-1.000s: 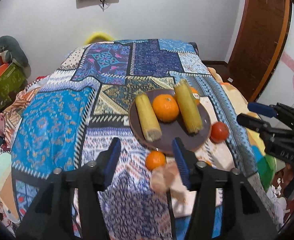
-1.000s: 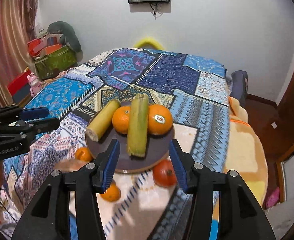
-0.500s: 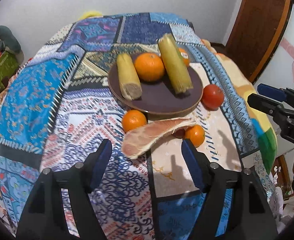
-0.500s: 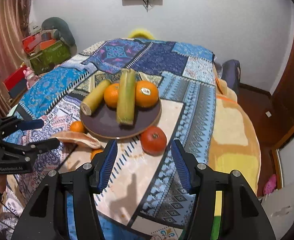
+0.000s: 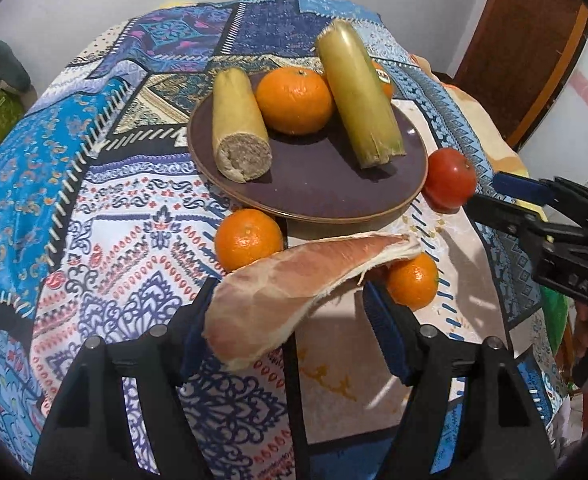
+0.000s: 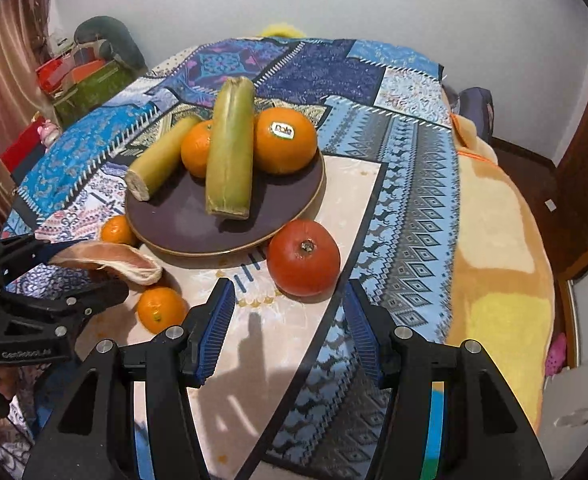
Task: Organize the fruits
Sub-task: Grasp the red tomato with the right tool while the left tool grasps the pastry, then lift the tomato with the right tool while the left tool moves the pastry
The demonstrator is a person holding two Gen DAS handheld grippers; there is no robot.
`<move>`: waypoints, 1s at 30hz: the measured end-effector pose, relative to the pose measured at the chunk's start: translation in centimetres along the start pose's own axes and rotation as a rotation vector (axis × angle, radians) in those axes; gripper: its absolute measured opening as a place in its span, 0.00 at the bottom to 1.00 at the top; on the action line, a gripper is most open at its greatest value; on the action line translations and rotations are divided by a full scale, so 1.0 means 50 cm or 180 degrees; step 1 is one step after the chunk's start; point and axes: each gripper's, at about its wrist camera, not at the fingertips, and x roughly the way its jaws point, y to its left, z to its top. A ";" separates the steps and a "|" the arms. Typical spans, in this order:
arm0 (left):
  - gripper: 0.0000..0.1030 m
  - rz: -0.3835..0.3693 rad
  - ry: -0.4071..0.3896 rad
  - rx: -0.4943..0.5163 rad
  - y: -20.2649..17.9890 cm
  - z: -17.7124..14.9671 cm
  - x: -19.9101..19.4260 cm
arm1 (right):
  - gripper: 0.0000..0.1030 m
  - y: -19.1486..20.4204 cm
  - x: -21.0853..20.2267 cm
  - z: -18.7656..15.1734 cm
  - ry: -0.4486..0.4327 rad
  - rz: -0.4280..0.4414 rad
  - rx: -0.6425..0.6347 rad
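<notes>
The round dark-brown plate (image 5: 334,188) on the patchwork-quilted bed (image 5: 94,184) serves as landmark: it already bears two cut yellow-green cane-like stalks (image 5: 358,92) and two large oranges (image 5: 294,100). Loose fruit lies off its near rim: a small orange mandarin (image 5: 248,238) touching the rim at near left, a pale pink peeled pomelo wedge (image 5: 294,280) just in front, a second small mandarin (image 5: 412,280) beside the wedge's thin end, and a red tomato-like fruit (image 6: 304,258) against the near-right rim. The left hand-held gripper (image 5: 290,320) has its jaws spread, just widened, straddling the thick end of the wedge without pressing it. The right hand-held gripper (image 6: 290,320) is likewise spread and empty, having opened slightly, with the red fruit just ahead of its fingertips. The step appears to be a paired approach to these two fruits. To do it well, the left pads should likely close gently across the wedge's thick part, since the flesh looks soft; the right should centre on the round fruit, which may roll, then both be set on the plate's bare near half.
</notes>
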 end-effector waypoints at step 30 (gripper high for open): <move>0.32 -0.0359 -0.0097 0.0118 -0.035 -0.049 -0.072 | 0.43 -0.028 0.047 -0.003 0.0109 0.0150 0.0139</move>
